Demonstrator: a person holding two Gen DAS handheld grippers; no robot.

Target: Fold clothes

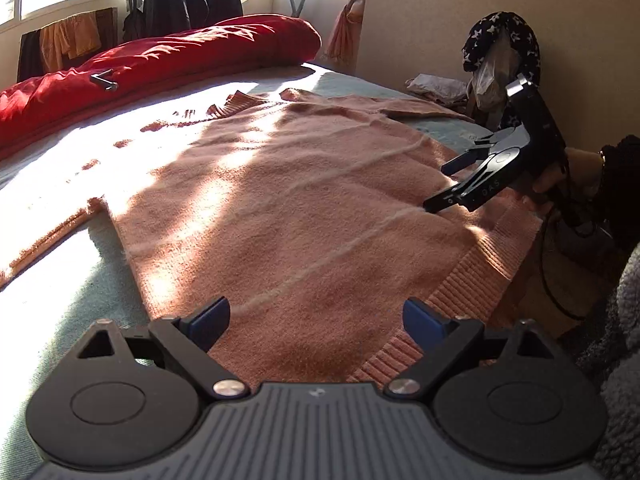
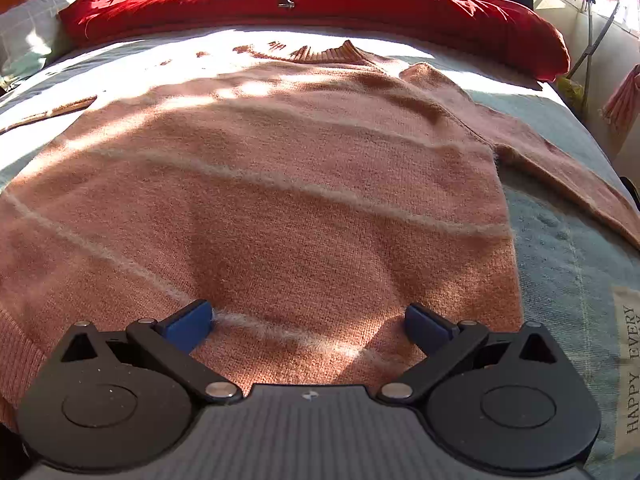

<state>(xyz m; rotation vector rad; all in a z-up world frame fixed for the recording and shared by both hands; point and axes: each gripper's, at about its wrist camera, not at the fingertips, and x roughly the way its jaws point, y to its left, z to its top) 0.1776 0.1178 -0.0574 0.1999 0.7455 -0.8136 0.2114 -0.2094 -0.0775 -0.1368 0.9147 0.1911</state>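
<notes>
Pink sweater (image 2: 280, 184) spread flat on the bed (image 2: 560, 248), collar at 12 o'clock, hem toward us.
We see the left gripper (image 1: 316, 320) with jaws wide apart over the hem, nothing between them; the right gripper (image 2: 310, 322) is likewise spread over the lower body, blue pads (image 2: 188, 324) just above the knit. In the left view, the right gripper sits at 3 o'clock by the hem corner. Red duvet (image 2: 360, 4) lies along the far edge at 12.

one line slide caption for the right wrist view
Open right gripper hovers over the hem of a pink striped sweater spread flat on the bed.
</notes>
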